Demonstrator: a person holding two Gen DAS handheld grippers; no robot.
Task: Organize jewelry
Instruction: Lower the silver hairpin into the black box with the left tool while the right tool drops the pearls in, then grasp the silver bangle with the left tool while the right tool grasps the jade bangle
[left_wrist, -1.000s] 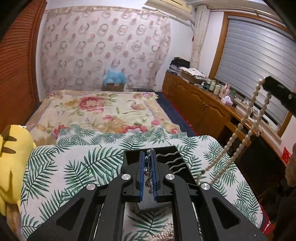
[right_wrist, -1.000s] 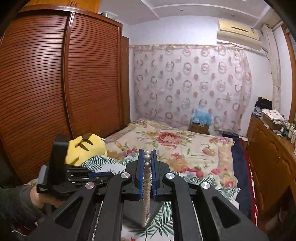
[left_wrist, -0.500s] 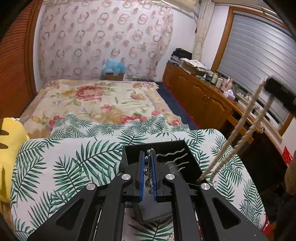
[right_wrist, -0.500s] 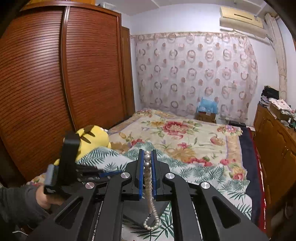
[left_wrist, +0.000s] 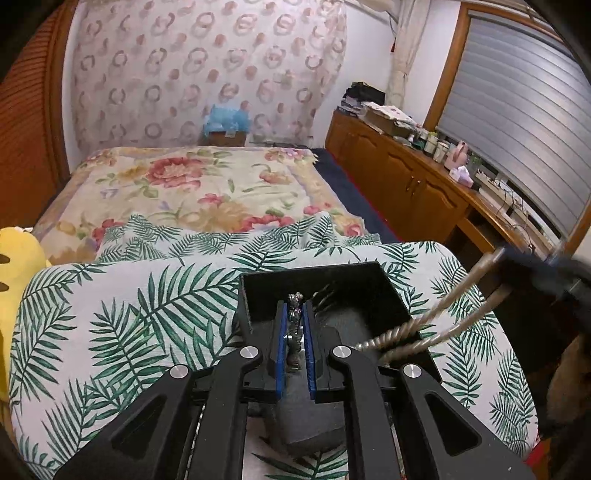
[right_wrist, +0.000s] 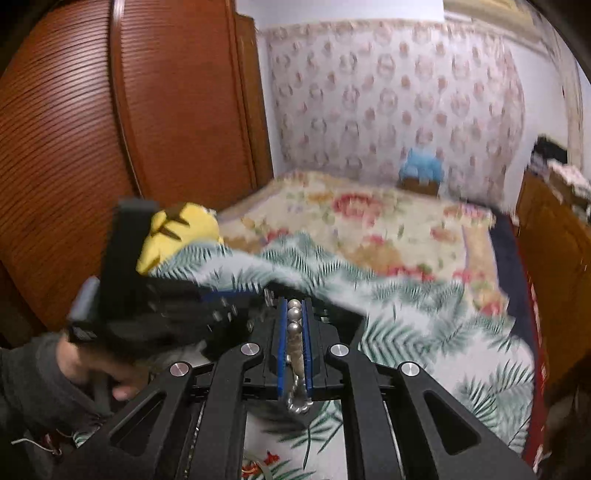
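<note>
A black jewelry box (left_wrist: 373, 284) sits on a palm-leaf cloth (left_wrist: 122, 317), with wavy silver pieces (left_wrist: 325, 291) at its back wall. My left gripper (left_wrist: 295, 314) is shut on a silver chain (left_wrist: 294, 332) and hangs over the box. My right gripper (right_wrist: 294, 314) is shut on a pearl necklace (right_wrist: 294, 321). In the left wrist view the necklace (left_wrist: 424, 325) trails blurred from the right gripper (left_wrist: 546, 266) down into the box. In the right wrist view the left gripper (right_wrist: 159, 310) and its hand show blurred at left.
A yellow plush toy (left_wrist: 18, 266) lies at the cloth's left edge. A floral bed (left_wrist: 195, 188) lies beyond. A wooden cabinet run (left_wrist: 417, 184) with clutter lines the right wall. A wooden wardrobe (right_wrist: 110, 129) stands at left.
Both grippers have come down toward the box. The right gripper lowered the pearl necklace, and its hanging end now lies in the box. The left gripper still pinches the silver chain.
</note>
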